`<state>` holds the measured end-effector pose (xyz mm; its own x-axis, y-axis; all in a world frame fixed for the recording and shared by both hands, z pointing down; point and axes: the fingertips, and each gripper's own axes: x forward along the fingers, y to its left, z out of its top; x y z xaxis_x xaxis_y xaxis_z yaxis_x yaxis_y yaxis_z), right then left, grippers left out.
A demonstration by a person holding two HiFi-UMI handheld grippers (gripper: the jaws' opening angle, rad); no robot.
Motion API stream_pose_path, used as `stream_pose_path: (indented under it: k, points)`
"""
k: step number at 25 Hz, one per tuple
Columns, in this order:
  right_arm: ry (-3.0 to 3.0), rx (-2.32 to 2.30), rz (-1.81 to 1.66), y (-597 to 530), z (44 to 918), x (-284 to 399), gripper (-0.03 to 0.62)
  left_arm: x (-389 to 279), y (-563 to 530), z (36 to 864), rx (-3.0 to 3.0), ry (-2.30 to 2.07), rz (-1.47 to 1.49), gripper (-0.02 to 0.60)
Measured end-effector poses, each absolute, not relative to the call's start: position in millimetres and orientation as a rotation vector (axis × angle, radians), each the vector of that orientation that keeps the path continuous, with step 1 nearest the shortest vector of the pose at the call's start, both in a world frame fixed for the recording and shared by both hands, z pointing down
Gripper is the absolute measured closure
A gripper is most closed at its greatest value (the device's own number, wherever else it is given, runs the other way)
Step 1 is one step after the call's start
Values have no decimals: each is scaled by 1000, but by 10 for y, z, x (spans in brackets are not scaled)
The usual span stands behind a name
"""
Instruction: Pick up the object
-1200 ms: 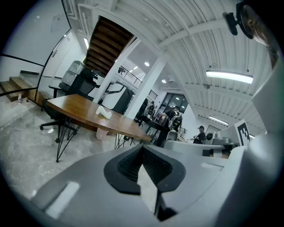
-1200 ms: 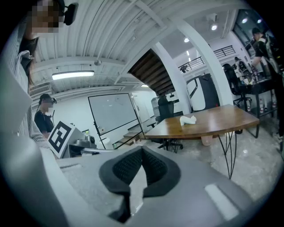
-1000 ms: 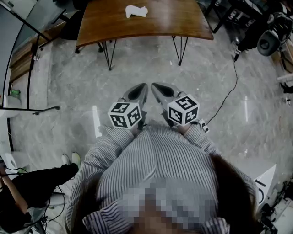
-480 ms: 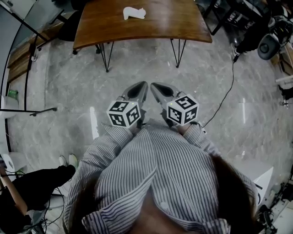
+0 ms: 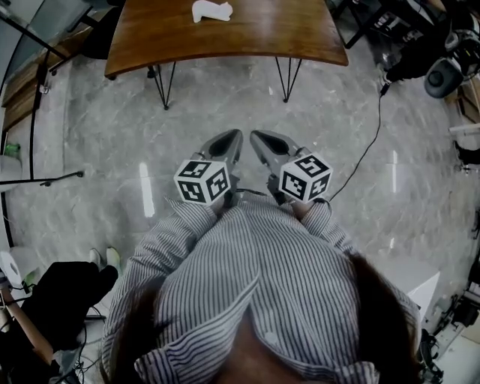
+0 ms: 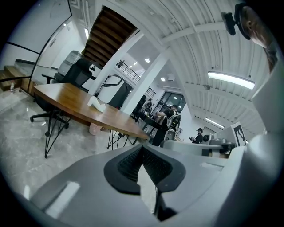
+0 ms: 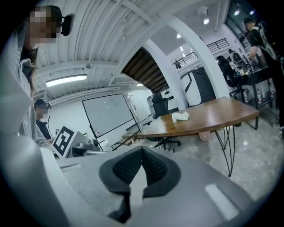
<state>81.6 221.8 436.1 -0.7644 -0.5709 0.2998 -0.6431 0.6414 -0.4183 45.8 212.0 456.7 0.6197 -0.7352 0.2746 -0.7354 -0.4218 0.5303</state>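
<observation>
Nothing gripped yet
I'm holding left gripper (image 5: 232, 139) and right gripper (image 5: 259, 139) close together, jaws fully closed on nothing; the white object (image 5: 211, 10) is lying on the wooden table (image 5: 300, 37), well apart.

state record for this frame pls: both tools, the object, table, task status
left tool: shut, empty, held just ahead of the striped shirt, above the floor
right tool: shut, empty, beside the left tool, tips close but apart
object: white, lying on the wooden table, untouched; shape unclear
wooden table: ahead of the person, across open floor, thin black legs
task status: pick not started; both tools well short of the table
</observation>
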Motion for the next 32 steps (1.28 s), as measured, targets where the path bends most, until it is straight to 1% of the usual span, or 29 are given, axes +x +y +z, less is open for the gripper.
stream_pose_path:
  k: [3,7,16,20,27,32]
  points:
    - [-2682,1026,753,1924,4515,769,592,425,1842,4691,2219,-1141,5,580]
    - [-2673,1050,733,1239,4593,619,592,247,1155,4756,2225,-1147,8,580]
    - [-2634,1160,765,-411,4468,362,592,-149,-465,4540,2212,-1113,-57,580]
    - [-2646,1221,719,-979,4293,279,592,-333,-1043,4443,2184,-1107,-96,580]
    - [-2640,1241,756,-1537,4321,197,592,-335,-1621,4569,2129,-1039,-106,580]
    - [-2639,1206,803,-1800,4411,98,592,-541,-1864,4768,2019,-1034,-147,580]
